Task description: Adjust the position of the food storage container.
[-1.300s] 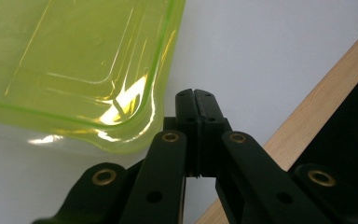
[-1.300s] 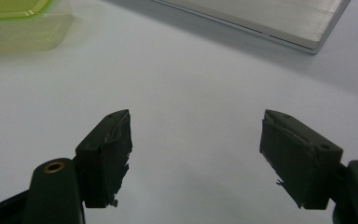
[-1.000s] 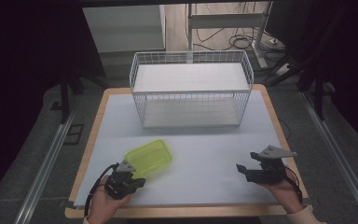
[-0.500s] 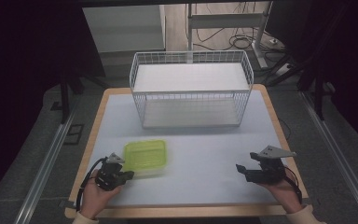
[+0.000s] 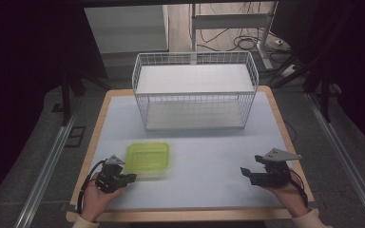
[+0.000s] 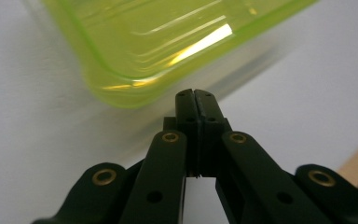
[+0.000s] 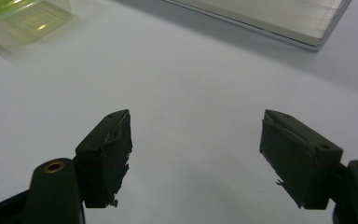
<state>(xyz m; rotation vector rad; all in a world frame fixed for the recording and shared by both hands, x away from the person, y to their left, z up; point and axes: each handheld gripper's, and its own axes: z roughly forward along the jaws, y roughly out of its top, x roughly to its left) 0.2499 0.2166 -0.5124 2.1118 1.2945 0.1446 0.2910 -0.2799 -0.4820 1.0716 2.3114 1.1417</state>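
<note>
Dark room; grey floor [image 5: 33, 190]; cables [image 5: 247, 42] behind wood-edged table [image 5: 190, 216].

Both grippers are black. The left gripper [image 5: 129, 177] has brass-coloured rivets on its arms and small screw holes near the tips of the fingers [image 6: 186, 105]. A black cable loops from it. The right gripper [image 5: 245, 174] carries a grey three-cornered plate, and its pads look worn and torn. The sleeve cuffs are cream-coloured.

Left claw [image 6: 196, 100] shut — right claw [image 7: 196, 154] wide open
</note>
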